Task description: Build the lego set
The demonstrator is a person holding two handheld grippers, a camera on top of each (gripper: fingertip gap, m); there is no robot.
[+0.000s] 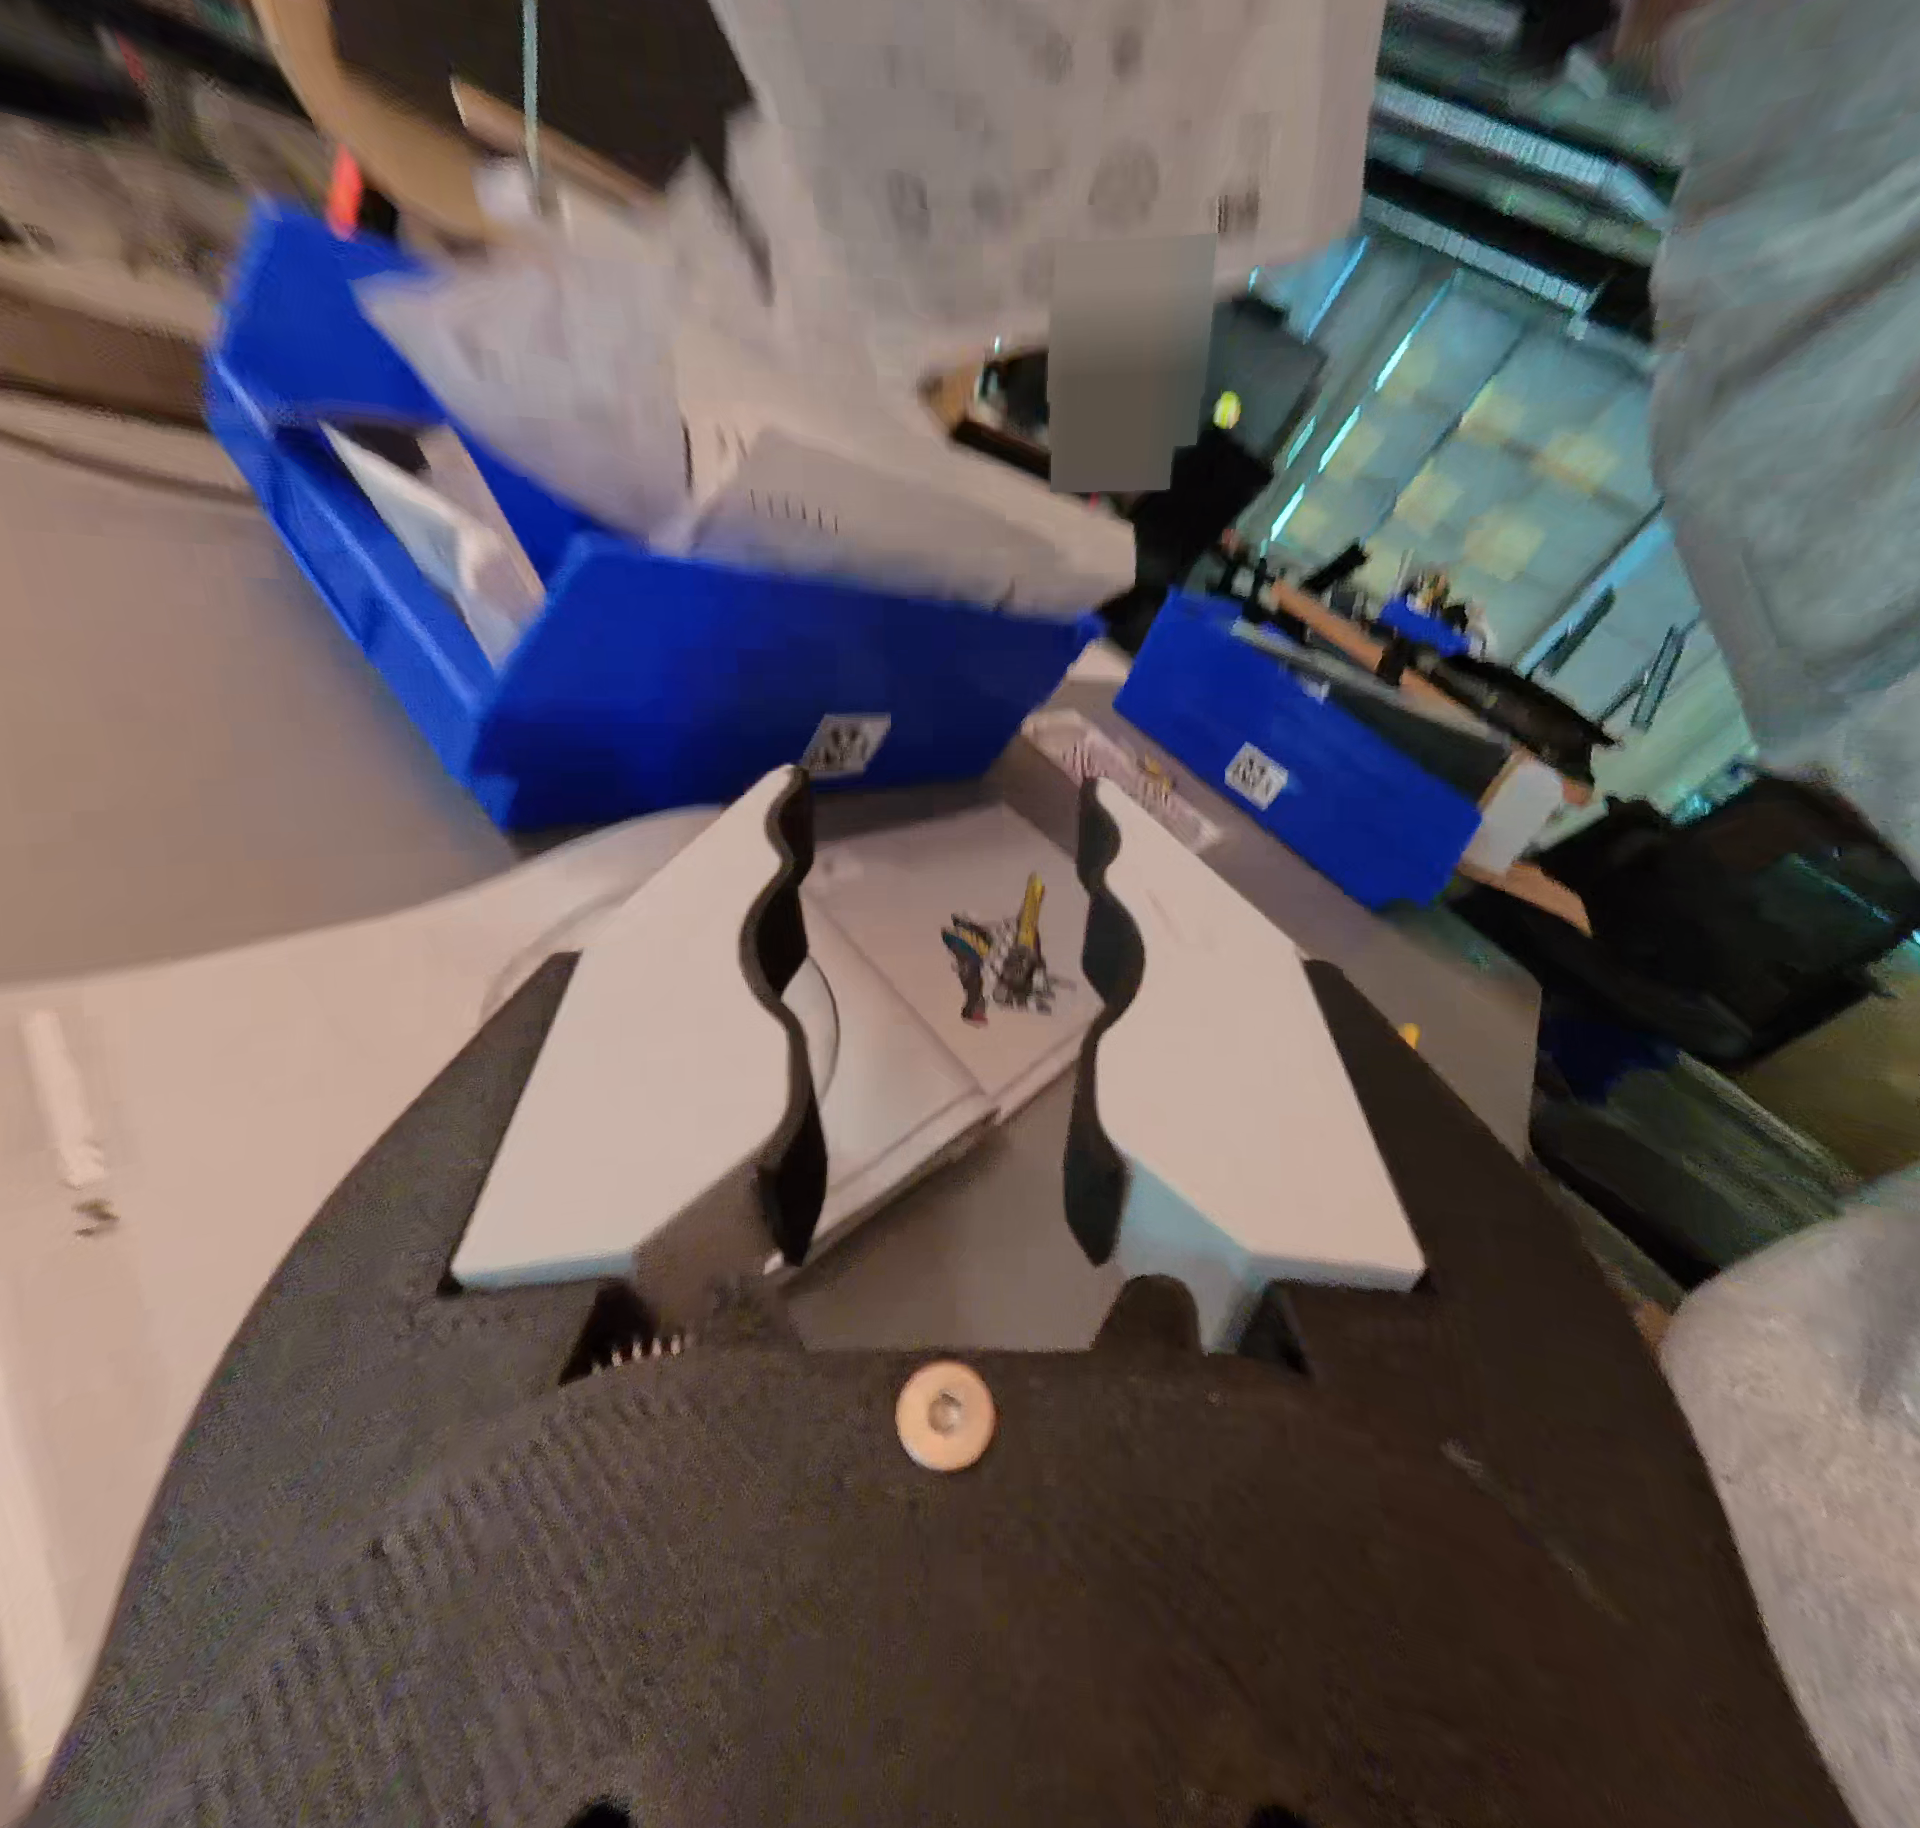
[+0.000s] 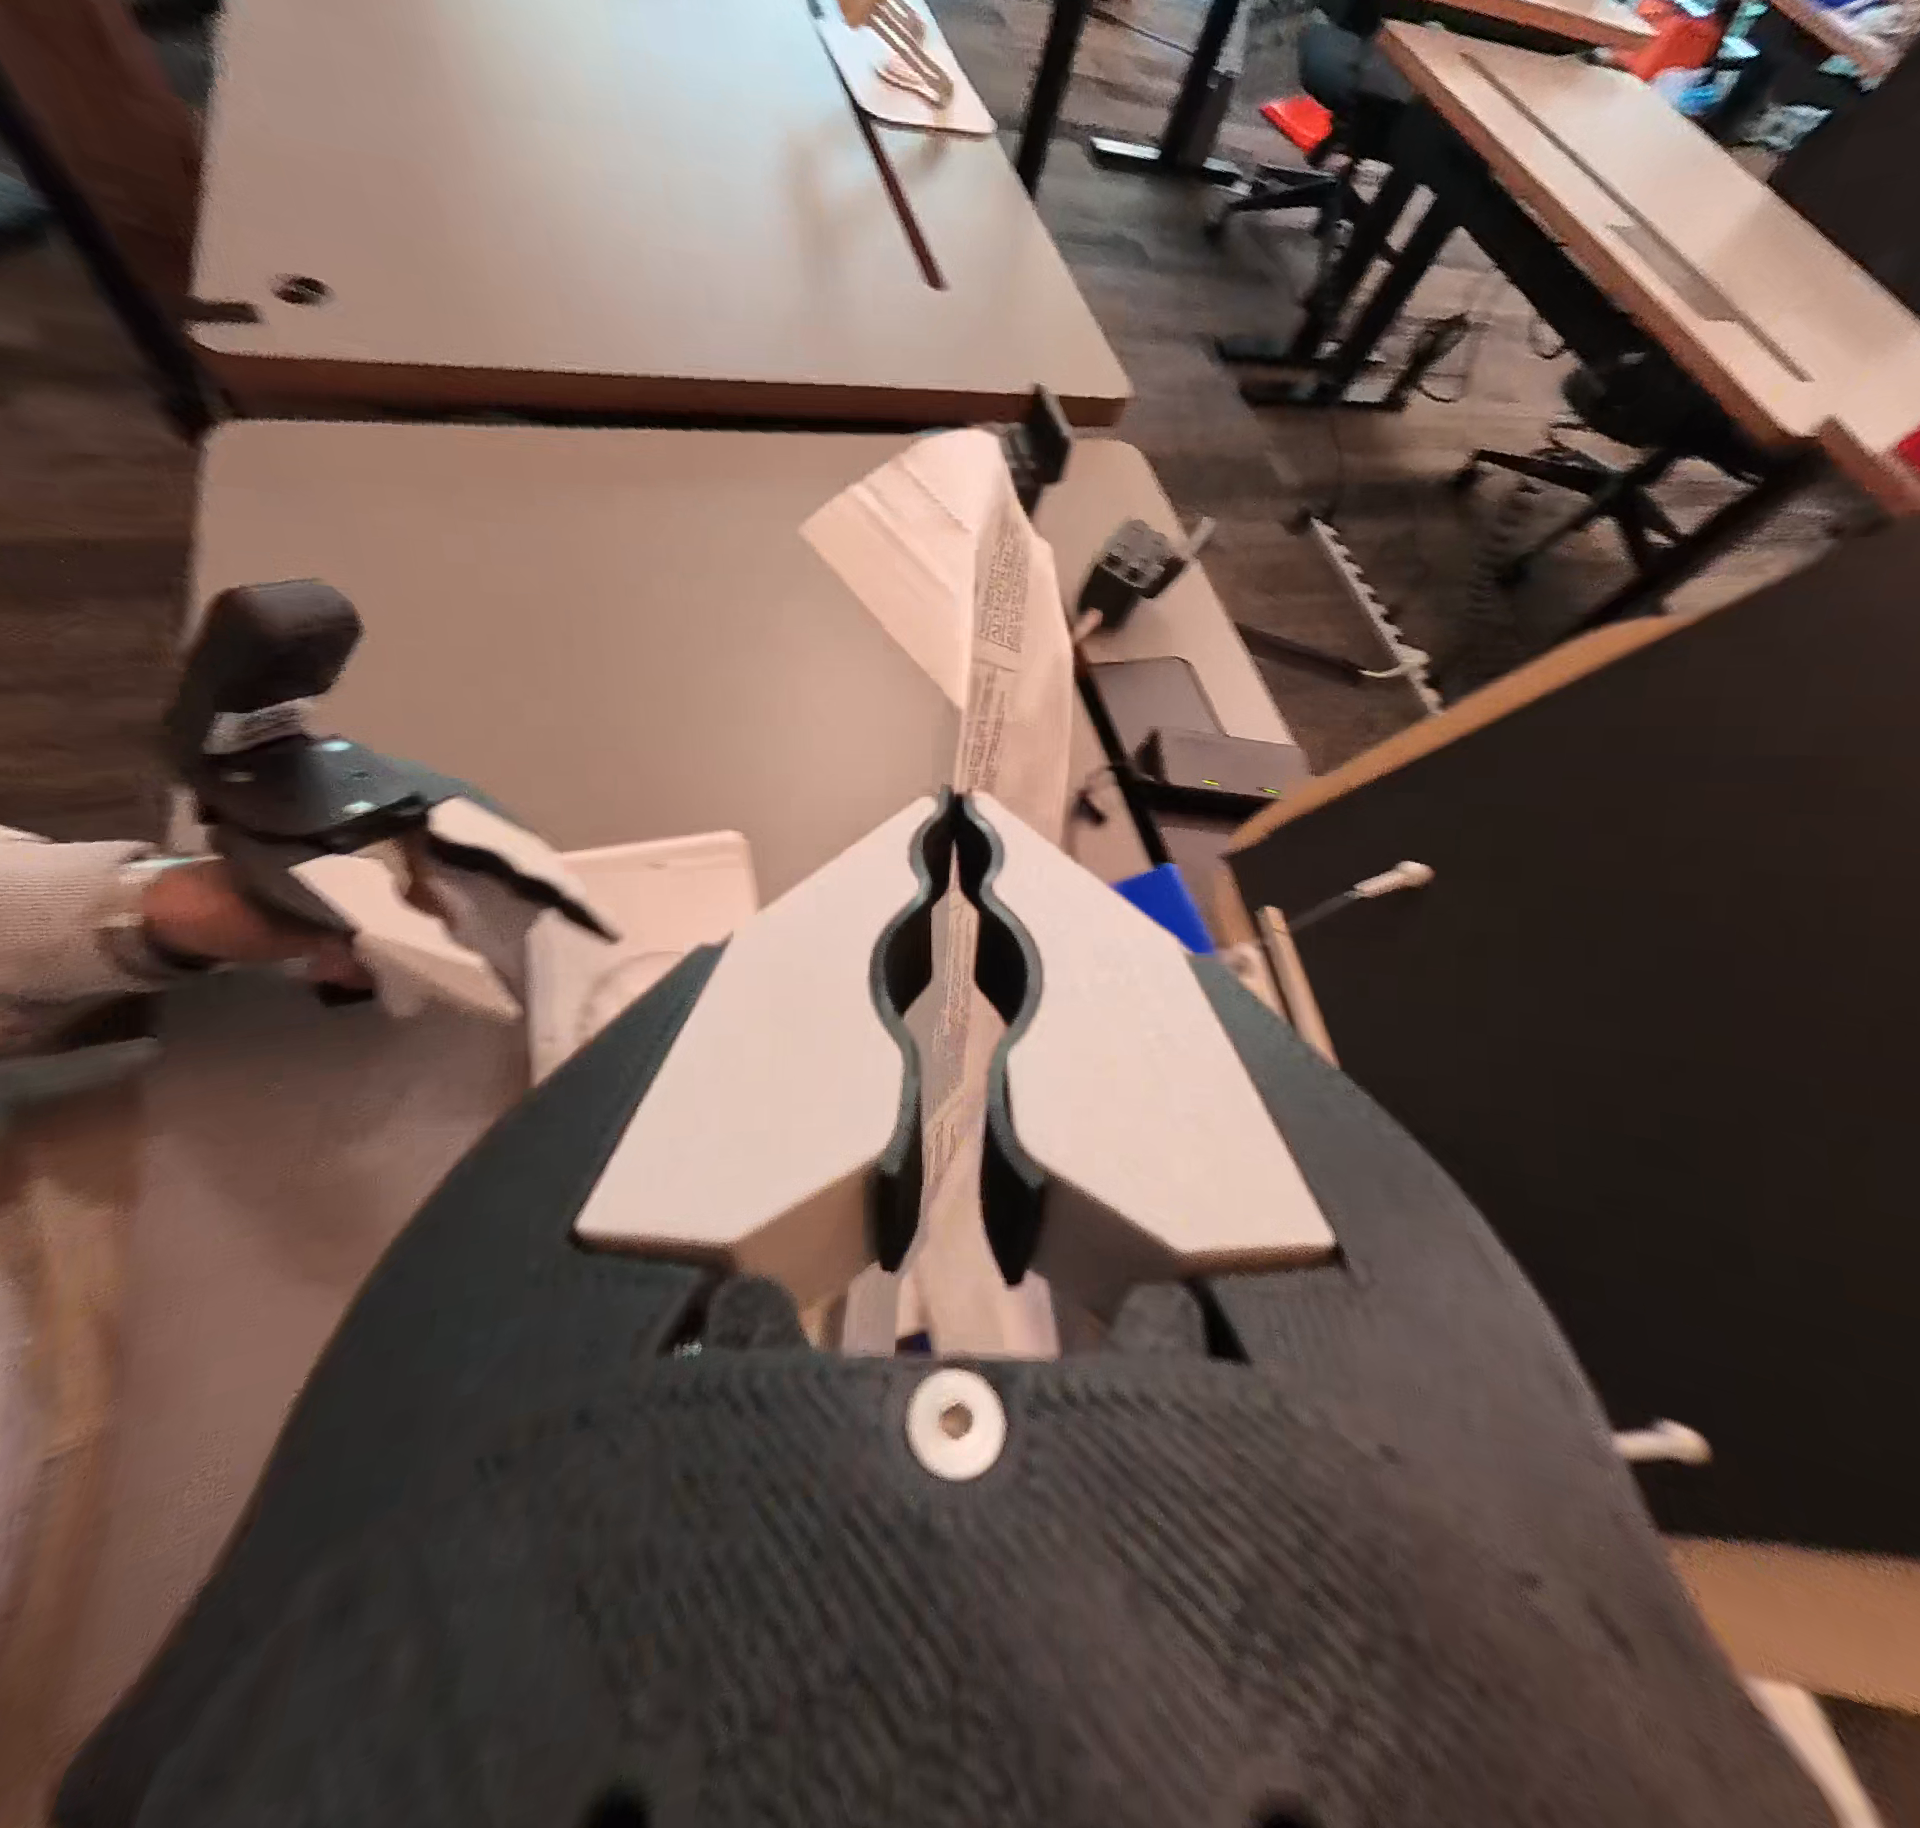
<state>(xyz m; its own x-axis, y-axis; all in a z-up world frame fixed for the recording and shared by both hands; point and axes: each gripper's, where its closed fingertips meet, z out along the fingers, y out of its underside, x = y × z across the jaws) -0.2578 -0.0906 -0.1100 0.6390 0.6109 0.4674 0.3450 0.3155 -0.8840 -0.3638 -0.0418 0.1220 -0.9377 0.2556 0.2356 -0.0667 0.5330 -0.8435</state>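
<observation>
My right gripper [image 2: 951,804] is shut on a long white printed paper sheet [image 2: 997,625]. The sheet runs between the jaws and sticks out beyond the tips, above the table. The same sheet shows high in the left wrist view [image 1: 1039,64], blurred. My left gripper [image 1: 940,786] is open and empty, low over an open white booklet [image 1: 935,1040]. A small cluster of blue, yellow and black lego pieces [image 1: 1003,947] shows on it; I cannot tell whether they are loose or printed. The left gripper also shows in the right wrist view [image 2: 556,968], held by a hand.
Two blue bins stand behind the booklet, a large one [image 1: 727,687] with white papers in it and a smaller one [image 1: 1299,770] to the right. A grey sleeve [image 1: 1787,376] is at the right. A black partition [image 2: 1610,999] and black boxes with cables [image 2: 1195,739] sit at the table's right edge. The left gripper's tips are roughly 25 centimetres from the right gripper's.
</observation>
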